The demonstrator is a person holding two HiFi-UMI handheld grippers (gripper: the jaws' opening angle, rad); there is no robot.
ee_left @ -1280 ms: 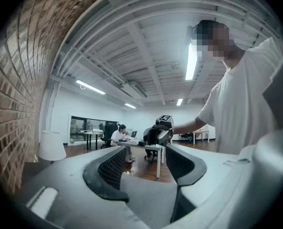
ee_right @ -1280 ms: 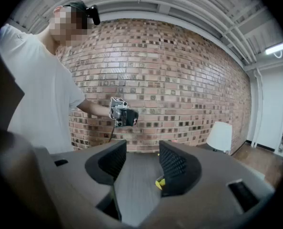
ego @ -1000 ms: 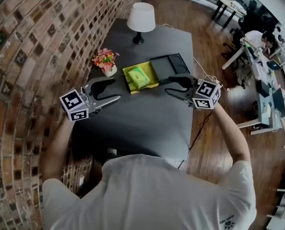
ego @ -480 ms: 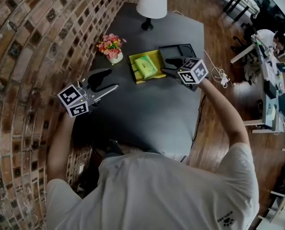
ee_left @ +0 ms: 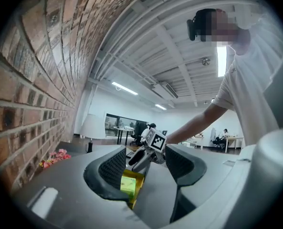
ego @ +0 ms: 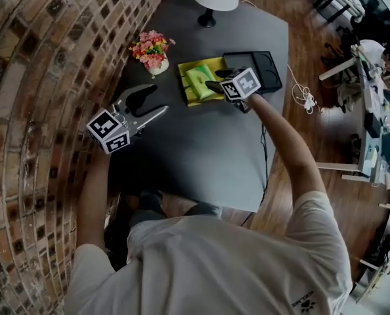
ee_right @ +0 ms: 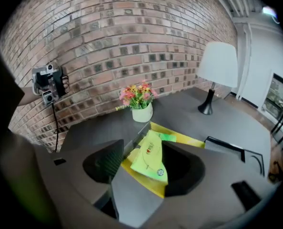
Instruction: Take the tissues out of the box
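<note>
A dark table (ego: 201,149) runs along a brick wall. The right gripper (ego: 216,83) hangs at the 3 o'clock edge of the box (ego: 183,92), its jaws opening, only slightly parted and pinching nothing. The tissue pack (ego: 199,81) shows between them, just past the tips. It lies in the box at the gripper's 9 o'clock, long axis about 11 to 5. The left gripper (ego: 159,100), jaws apart and empty, sits well off at the box's 8 o'clock, so the right is nearer.
</note>
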